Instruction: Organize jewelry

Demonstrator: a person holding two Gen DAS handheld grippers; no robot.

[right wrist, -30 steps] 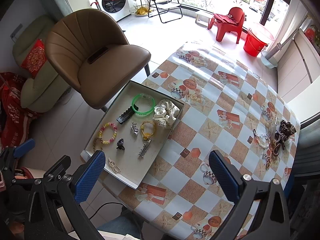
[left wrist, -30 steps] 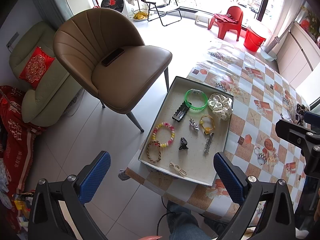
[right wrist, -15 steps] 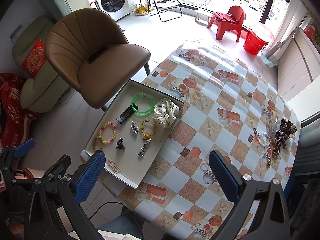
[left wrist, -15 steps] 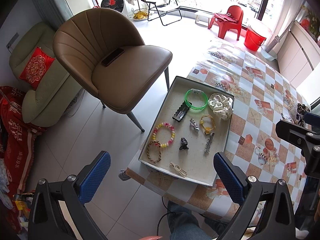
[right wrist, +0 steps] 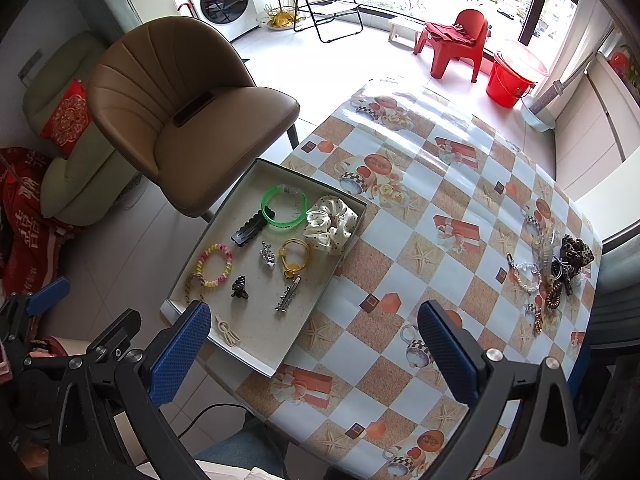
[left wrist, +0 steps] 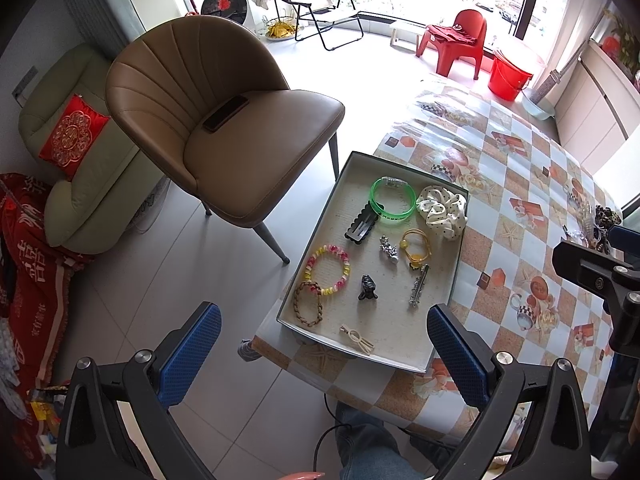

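Note:
A shallow grey tray (left wrist: 404,362) (right wrist: 256,362) sits at the table's near left corner. It holds a green bangle (left wrist: 392,200) (right wrist: 285,209), a white dotted scrunchie (left wrist: 442,210) (right wrist: 331,224), a yellow hair tie (left wrist: 416,246), a beaded bracelet (left wrist: 329,269) (right wrist: 214,265), a braided bracelet (left wrist: 309,308), black clips (left wrist: 362,226) and silver clips (left wrist: 418,290). A pile of loose jewelry (right wrist: 556,272) lies at the table's far right edge. My left gripper (left wrist: 324,354) is open and empty, held above the tray's near end. My right gripper (right wrist: 314,350) is open and empty above the table.
A brown chair (left wrist: 224,128) with a phone (left wrist: 225,113) on its seat stands left of the table. A checked tablecloth (right wrist: 440,208) covers the table. A green sofa (left wrist: 68,160) stands at the left. A red chair (left wrist: 456,40) and a red bucket (left wrist: 510,78) stand by the window.

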